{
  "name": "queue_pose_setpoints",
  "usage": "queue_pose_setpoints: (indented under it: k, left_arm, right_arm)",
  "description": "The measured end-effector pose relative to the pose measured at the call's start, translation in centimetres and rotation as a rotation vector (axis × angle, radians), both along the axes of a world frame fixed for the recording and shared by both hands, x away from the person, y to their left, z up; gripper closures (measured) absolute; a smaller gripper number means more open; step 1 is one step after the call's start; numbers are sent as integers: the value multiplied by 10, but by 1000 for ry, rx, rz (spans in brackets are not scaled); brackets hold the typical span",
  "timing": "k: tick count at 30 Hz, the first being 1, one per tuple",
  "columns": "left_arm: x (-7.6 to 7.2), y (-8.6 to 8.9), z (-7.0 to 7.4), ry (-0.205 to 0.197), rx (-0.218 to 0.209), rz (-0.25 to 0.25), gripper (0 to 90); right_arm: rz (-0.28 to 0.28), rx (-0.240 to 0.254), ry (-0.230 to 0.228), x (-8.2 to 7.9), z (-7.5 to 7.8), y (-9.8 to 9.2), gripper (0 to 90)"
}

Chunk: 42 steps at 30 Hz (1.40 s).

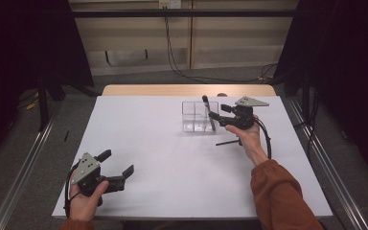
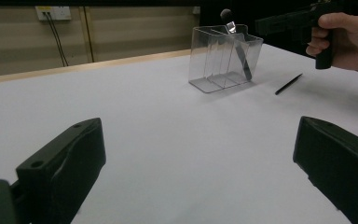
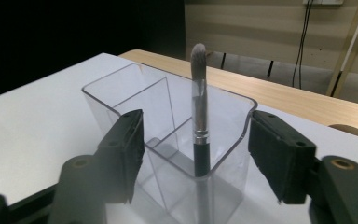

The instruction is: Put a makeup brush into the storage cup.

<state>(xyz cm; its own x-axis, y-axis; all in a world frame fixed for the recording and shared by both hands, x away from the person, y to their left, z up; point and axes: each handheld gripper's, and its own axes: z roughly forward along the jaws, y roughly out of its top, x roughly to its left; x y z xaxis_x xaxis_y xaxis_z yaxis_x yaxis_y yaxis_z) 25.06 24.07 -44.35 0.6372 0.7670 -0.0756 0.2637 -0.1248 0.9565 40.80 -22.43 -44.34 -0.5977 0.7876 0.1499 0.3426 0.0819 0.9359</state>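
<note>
A clear plastic organizer with several compartments stands on the white table, right of centre. A makeup brush leans in its right compartment, bristles up. My right gripper is at the organizer's right end. In the right gripper view its jaws stand open on either side of the brush, above the organizer's rim, and the pads are clear of the handle. A thin black stick lies flat just in front of that hand. My left gripper rests near the front left, open with nothing between its jaws.
The white tabletop spreads wide between the two hands. A wooden strip runs along its far edge. Cables hang down the back wall. Metal rails run along the floor on both sides.
</note>
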Motion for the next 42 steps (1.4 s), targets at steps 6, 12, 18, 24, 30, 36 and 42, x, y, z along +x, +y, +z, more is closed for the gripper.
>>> queue_pose_setpoints:
  k: [6,12,18,24,30,36,42]
  left_arm:
    - [0,-1,0,2,-9,2,26]
    - [2,-2,0,5,-16,7,26]
    - [3,0,0,-1,-10,10,26]
    - [2,-1,0,1,-15,7,26]
    - [1,1,0,0,-11,20,32]
    - [1,1,0,-2,-5,17,32]
    - [1,2,0,-12,-5,10,31]
  right_arm:
    - [-1,5,-9,-9,4,-4,191]
    - [-1,5,-8,-19,6,-7,80]
    - [15,8,-2,-28,6,-11,1]
    - [15,15,14,-41,9,-14,17]
    - [-1,-4,0,-57,6,-20,29]
    - [-4,9,-8,-73,5,-24,31]
    - [-5,-6,-18,-89,4,-30,24]
